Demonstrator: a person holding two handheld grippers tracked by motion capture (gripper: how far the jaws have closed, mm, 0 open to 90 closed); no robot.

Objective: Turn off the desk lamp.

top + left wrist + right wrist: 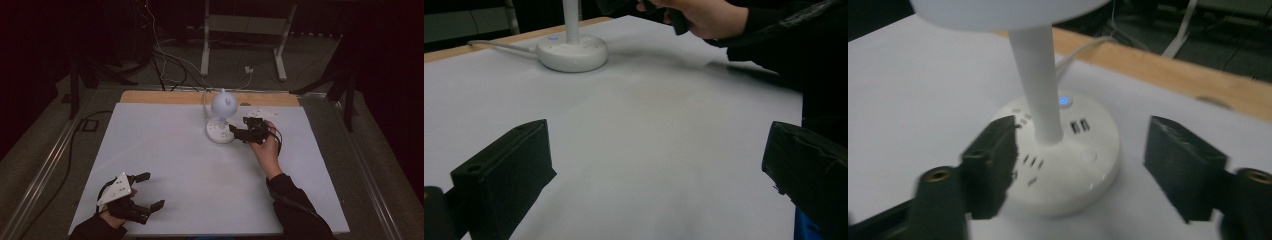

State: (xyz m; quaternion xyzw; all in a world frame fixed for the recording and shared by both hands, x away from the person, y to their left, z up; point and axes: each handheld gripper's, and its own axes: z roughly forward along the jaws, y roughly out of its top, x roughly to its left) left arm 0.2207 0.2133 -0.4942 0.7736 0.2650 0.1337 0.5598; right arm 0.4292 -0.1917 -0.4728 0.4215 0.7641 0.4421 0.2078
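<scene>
A white lamp point(222, 120) stands at the far middle of the white table point(165, 150), near the wooden strip point(150, 97) along the far edge. It has a round base point(218, 132), a straight stem and a round head point(224, 104) on top. A white cord point(205, 102) runs from the base toward the far edge.

The right gripper point(239, 131) is at the lamp, held by the right hand point(265, 145), with its jaws spread apart and nothing between them but air and the base. In the right gripper view the 2 black jaws stand on either side of the base point(1068, 155): the left one overlaps its near rim, whether touching I cannot tell, and the right one is just beside it, clear of the edge. The stem point(1038, 85) rises between them farther back. A small blue light point(1064, 100) glows on top of the base, beside slots and 2 ports point(1079, 126).

The left gripper point(149, 191) is at the near left corner of the table, well apart from the lamp, held in the left hand point(112, 215). Its jaws are wide apart and hold nothing. The grey plate point(116, 189) sits on top of it. In the left gripper view the 2 jaws frame bare table, with the base point(572, 52) and the right hand point(704, 17) far off.
</scene>
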